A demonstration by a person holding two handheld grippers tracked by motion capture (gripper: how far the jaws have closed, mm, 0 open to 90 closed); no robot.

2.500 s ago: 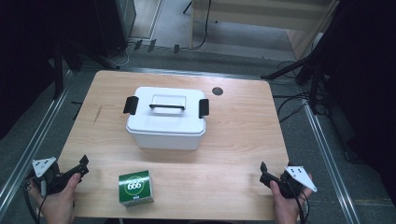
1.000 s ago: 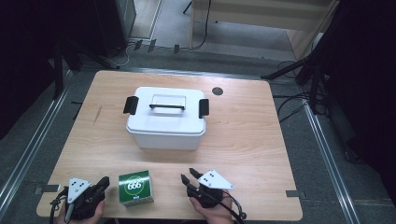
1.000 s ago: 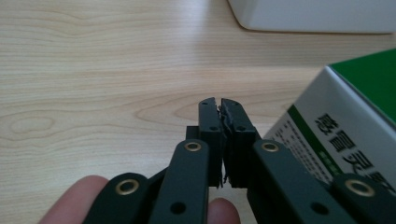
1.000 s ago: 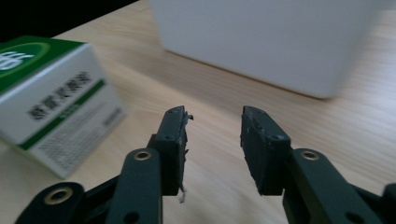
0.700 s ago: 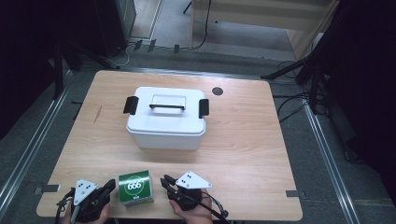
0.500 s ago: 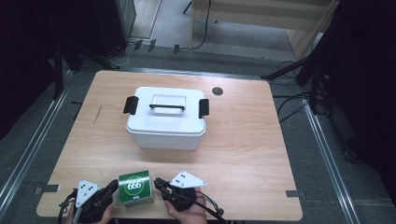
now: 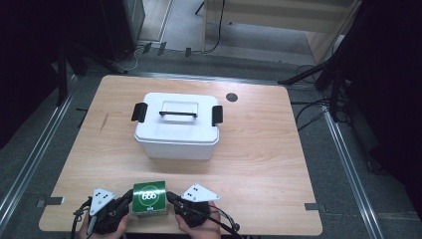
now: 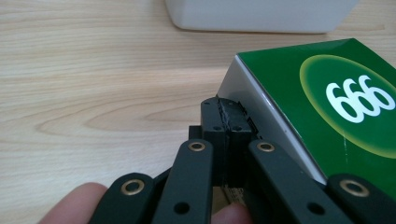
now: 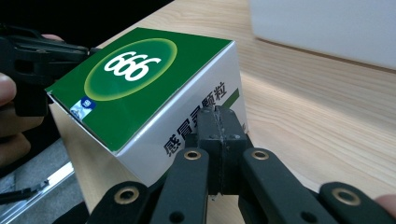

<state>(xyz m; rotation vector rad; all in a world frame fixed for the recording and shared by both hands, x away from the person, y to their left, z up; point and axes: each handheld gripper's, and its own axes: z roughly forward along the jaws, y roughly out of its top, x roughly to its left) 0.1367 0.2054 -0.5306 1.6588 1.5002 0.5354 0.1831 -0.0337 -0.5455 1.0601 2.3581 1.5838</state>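
Flanking the green-topped white cardboard box [image 7: 149, 198], the left gripper [image 8: 223, 116] and right gripper [image 9: 219, 126] press closed jaws against its sides; the right gripper view reveals side lettering.

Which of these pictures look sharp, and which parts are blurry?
High view: soft and dim, dark around the table. Left gripper view: green box crisp, white container slightly soft. Right gripper view: box lettering sharp, container behind blurred.

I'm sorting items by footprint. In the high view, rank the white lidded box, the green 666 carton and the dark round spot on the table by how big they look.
1. white lidded box, clearly largest.
2. green 666 carton, much smaller, though it sits nearer the camera.
3. dark round spot, smallest.
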